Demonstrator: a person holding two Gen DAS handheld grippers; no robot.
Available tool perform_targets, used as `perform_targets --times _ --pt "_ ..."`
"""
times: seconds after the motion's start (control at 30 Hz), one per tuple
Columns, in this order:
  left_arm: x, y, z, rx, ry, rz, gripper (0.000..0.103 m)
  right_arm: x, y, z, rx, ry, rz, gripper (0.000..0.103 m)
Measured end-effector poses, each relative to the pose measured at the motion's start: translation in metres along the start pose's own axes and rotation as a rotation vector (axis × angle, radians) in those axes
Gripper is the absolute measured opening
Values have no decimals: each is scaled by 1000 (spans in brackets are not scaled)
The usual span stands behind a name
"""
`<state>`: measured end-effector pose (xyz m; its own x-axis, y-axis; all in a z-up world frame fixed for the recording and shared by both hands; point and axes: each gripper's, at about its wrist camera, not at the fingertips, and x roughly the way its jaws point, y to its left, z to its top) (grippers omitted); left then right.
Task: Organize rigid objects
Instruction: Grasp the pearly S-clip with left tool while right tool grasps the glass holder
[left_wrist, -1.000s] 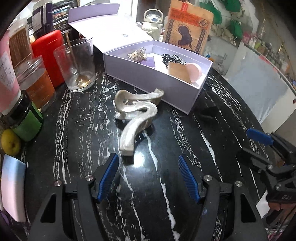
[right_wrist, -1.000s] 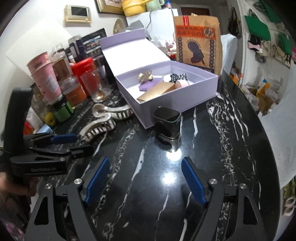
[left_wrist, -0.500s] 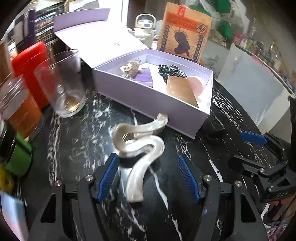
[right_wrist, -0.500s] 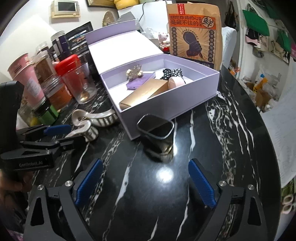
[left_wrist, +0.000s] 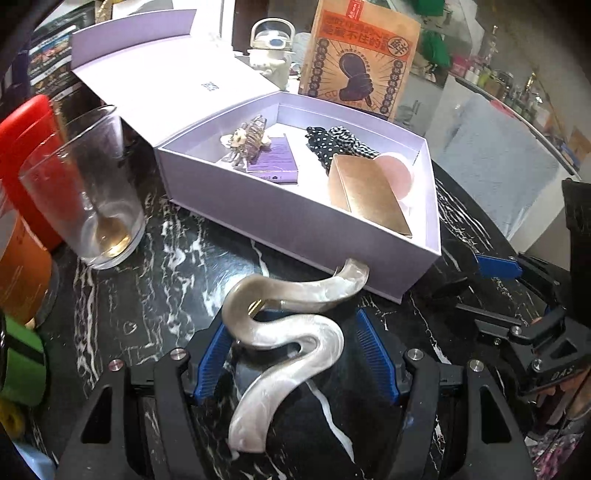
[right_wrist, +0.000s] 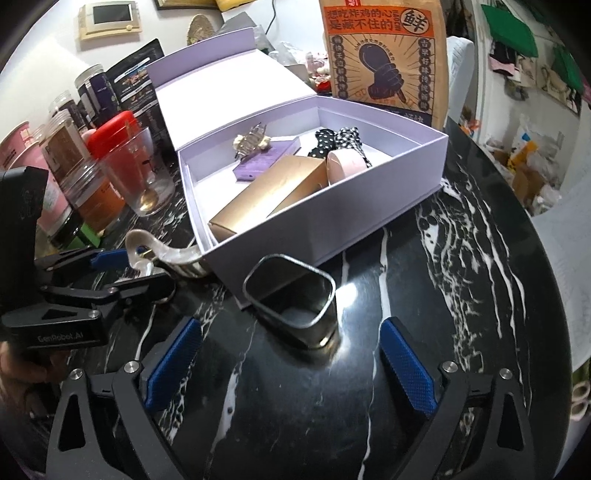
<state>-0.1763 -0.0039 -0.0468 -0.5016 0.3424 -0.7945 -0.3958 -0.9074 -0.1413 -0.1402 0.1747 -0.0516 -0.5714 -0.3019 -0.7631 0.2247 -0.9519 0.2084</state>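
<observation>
Left gripper (left_wrist: 293, 356), jaws apart, straddles the pearly wavy S-shaped hair claw (left_wrist: 286, 334) lying on the black marble table (right_wrist: 461, 295), long axis 1-to-7 o'clock; right gripper (right_wrist: 290, 363), likewise apart, faces the dark square cup (right_wrist: 295, 299) at 12.

We see a round black marble counter (right_wrist: 424, 295) veined in white, its polished top throwing back a bright glare of overhead light. Behind it a white wall (right_wrist: 48, 40) carries a cream thermostat panel (right_wrist: 110, 18). To the right, green bags (right_wrist: 513, 26) hang on a pale wall above a cluttered floor with cardboard boxes (right_wrist: 524, 173). A white cloth-covered surface (left_wrist: 495, 147) stands just beyond the counter's edge.
</observation>
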Motion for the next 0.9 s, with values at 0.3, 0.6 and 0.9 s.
perform_targets --times 0.3,0.6,0.9 --pt "15 2 -1 31 34 -14 66 6 -2 5 -9 2 17 99" --pt "10 -2 -11 39 3 -49 66 13 -1 9 -33 -8 33 99" --pt "6 -5 -17 43 -16 -61 66 17 -2 8 -30 -7 47 66"
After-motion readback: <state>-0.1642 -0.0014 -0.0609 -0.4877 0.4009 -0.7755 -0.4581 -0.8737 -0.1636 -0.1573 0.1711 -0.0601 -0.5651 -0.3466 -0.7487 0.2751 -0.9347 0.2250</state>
